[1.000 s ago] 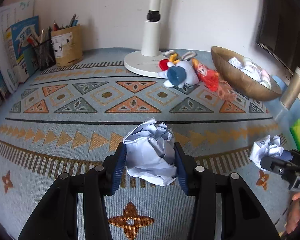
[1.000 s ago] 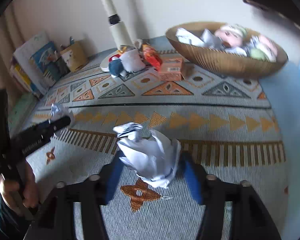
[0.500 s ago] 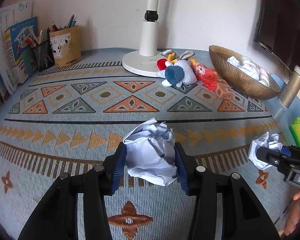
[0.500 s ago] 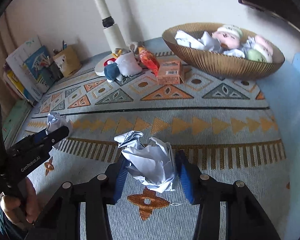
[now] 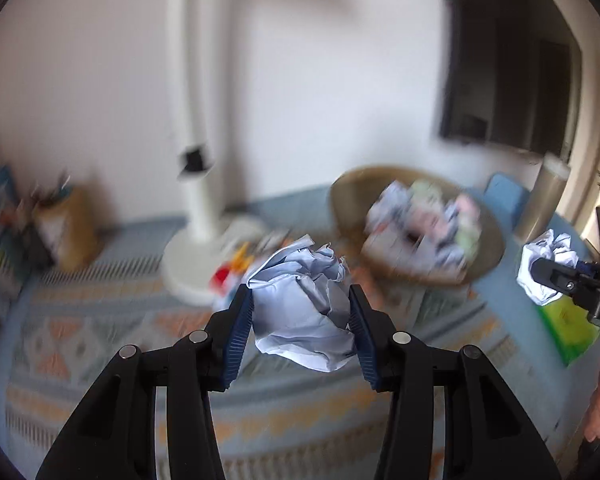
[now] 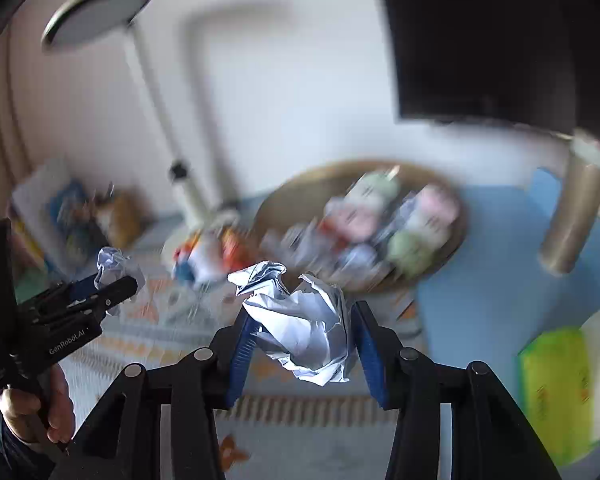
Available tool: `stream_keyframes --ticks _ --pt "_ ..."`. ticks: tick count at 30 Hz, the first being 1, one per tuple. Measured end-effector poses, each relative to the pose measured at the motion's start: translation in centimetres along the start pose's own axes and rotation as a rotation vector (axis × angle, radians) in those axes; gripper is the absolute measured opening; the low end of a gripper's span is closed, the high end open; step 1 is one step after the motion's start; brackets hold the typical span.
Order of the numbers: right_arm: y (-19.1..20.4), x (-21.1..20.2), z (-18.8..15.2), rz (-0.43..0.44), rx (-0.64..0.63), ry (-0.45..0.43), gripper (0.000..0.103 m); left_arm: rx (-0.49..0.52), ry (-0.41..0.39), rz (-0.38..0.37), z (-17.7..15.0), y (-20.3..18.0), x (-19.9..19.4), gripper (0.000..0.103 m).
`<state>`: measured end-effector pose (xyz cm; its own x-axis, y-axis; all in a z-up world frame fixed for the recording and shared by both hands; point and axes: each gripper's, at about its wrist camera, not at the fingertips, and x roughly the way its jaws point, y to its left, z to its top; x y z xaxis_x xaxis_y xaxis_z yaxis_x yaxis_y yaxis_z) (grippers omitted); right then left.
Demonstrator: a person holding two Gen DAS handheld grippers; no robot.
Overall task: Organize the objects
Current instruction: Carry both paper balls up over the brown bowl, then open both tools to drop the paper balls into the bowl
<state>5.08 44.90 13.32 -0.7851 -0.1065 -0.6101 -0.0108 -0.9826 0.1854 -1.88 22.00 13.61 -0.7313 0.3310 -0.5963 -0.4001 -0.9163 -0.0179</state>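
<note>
A crumpled paper ball point(image 5: 306, 306) is clamped between the blue pads of the left gripper point(image 5: 302, 320), and a second ball point(image 6: 306, 330) is clamped the same way in the right gripper point(image 6: 302, 338); neither pair of jaws is fully closed, since the wads keep them apart. The right jaws have just been closing, with the paper between them. Both wads are held clear of the patterned cloth point(image 5: 112, 336), which is judged to be a carry toward the bowl point(image 5: 482, 258), seen at about 1 o'clock from the left ball and at 12 to 1 o'clock from the right one. The bowl already holds paper wads and small soft items, so it is taken as the collecting place for loose things.

Each paper is white with a faint blue cast, creased into sharp ridges and loose flaps; part of each wad sticks out above and below the pads, so the grip is only on the middle. Such paper is judged light and springy, likely to slip if the squeeze is eased.

In the left view the other gripper and its ball are seen at 3 o'clock; in the right view the left gripper is seen at 9 o'clock, held by a hand point(image 6: 36, 412). A lamp point(image 5: 194, 196), toys point(image 6: 204, 258) and a green pack point(image 6: 556, 388) are blurred
</note>
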Motion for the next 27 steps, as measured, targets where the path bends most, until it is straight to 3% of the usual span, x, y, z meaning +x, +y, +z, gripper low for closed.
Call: stream_keyframes --ticks 3,9,17,20,27 --pt "-2.5 -0.1 2.3 -0.048 0.067 -0.022 0.047 0.022 -0.006 -0.041 3.2 -2.0 2.1 0.045" --pt "-5.0 0.5 5.5 -0.085 0.133 -0.057 0.047 0.046 0.009 -0.084 5.9 -5.5 6.4 0.045" --pt "-5.4 4.8 8.7 -0.16 0.176 -0.104 0.047 0.069 0.059 -0.075 6.9 -7.3 11.6 0.045" --pt "-5.7 7.3 9.3 -0.192 0.196 -0.143 0.047 0.036 0.006 -0.037 6.7 -7.2 12.9 0.045" --pt "-6.7 10.3 8.1 -0.245 0.176 -0.17 0.047 0.074 -0.029 -0.043 6.5 -7.6 14.9 0.045"
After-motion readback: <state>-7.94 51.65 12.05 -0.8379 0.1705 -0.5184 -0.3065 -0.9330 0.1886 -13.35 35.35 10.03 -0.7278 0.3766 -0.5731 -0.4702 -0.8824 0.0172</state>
